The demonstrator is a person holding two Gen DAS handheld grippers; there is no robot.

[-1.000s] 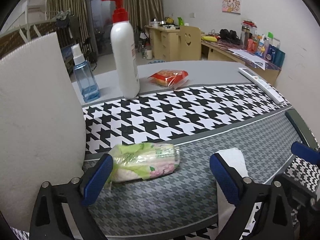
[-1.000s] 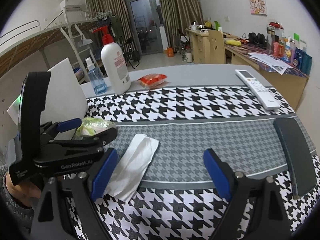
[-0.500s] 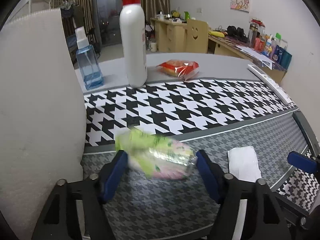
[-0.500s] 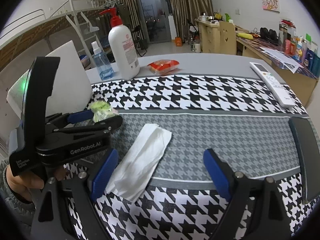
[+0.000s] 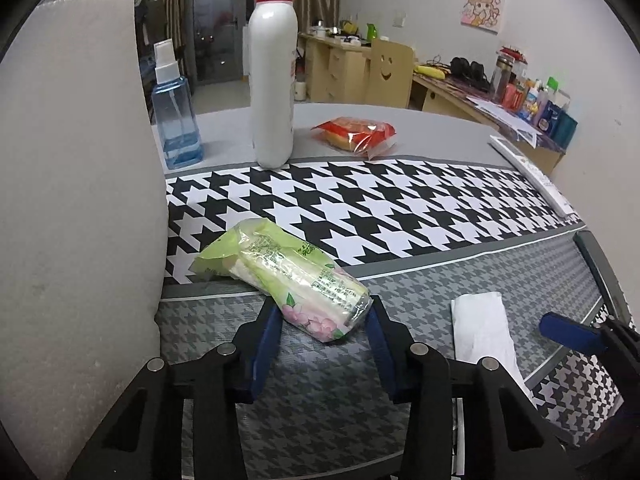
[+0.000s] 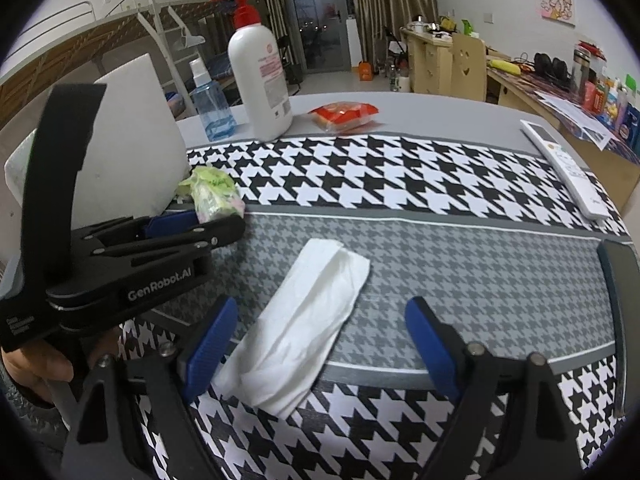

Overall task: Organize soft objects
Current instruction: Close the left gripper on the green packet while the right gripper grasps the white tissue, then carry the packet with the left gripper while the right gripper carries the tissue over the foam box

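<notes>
A green tissue pack with pink flowers is clamped at its near end between the blue pads of my left gripper, lifted and tilted over the grey houndstooth cloth; it also shows in the right wrist view. A folded white tissue lies on the cloth between and ahead of the fingers of my open, empty right gripper; it also shows in the left wrist view. A red snack packet lies at the far side.
A white foam board stands at the left. A tall white pump bottle and a blue spray bottle stand behind. A white remote lies at the right, a dark phone nearer.
My left gripper has moved forward, closed on the green tissue pack and lifted it. The right gripper has held its place over the white tissue.
</notes>
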